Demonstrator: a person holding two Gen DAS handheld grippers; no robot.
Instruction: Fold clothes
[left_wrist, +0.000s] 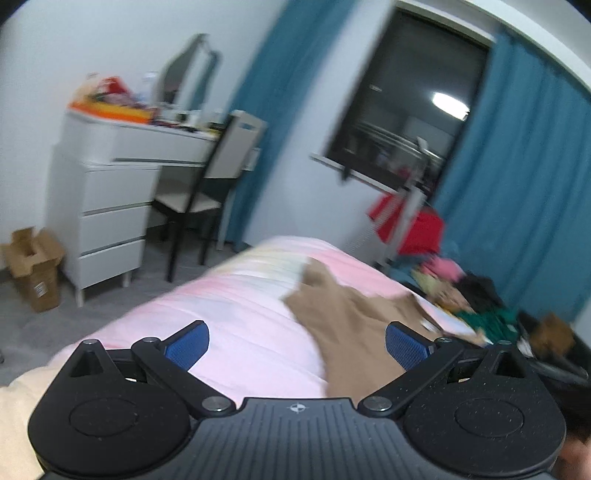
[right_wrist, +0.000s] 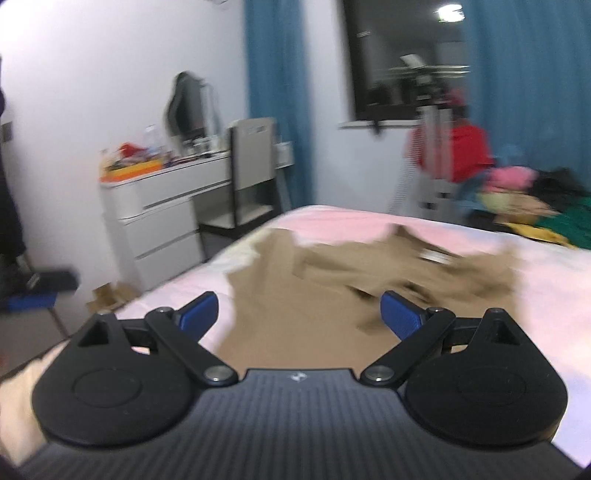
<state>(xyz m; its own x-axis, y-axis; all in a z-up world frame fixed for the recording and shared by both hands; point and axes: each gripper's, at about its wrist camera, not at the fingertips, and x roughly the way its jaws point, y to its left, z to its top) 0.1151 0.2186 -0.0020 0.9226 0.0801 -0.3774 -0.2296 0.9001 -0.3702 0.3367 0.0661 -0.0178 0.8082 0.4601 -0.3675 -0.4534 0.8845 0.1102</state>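
Tan garment (right_wrist: 317, 291) lay crumpled and spread across the pink bed (right_wrist: 546, 306), its cloth a plain light brown with uneven folds, raised ridges and ragged-looking edges; motion blur hid any finer detail, so its kind could not be told. Seen from the left wrist view, the same tan garment (left_wrist: 351, 321) sprawled over the right half of the pink bed (left_wrist: 236, 317). The right tool (right_wrist: 299, 312) hovered just above the near part of the cloth, its blue-padded fingers spread wide and gripping nothing. The left tool (left_wrist: 297, 347) hung over the bedcover beside the cloth's left edge, likewise wide apart and empty. Beyond the bed stood a white dresser (left_wrist: 107, 206), a chair (left_wrist: 210, 184), teal curtains (left_wrist: 524, 184) and a heap of colourful clothes (right_wrist: 532, 206).
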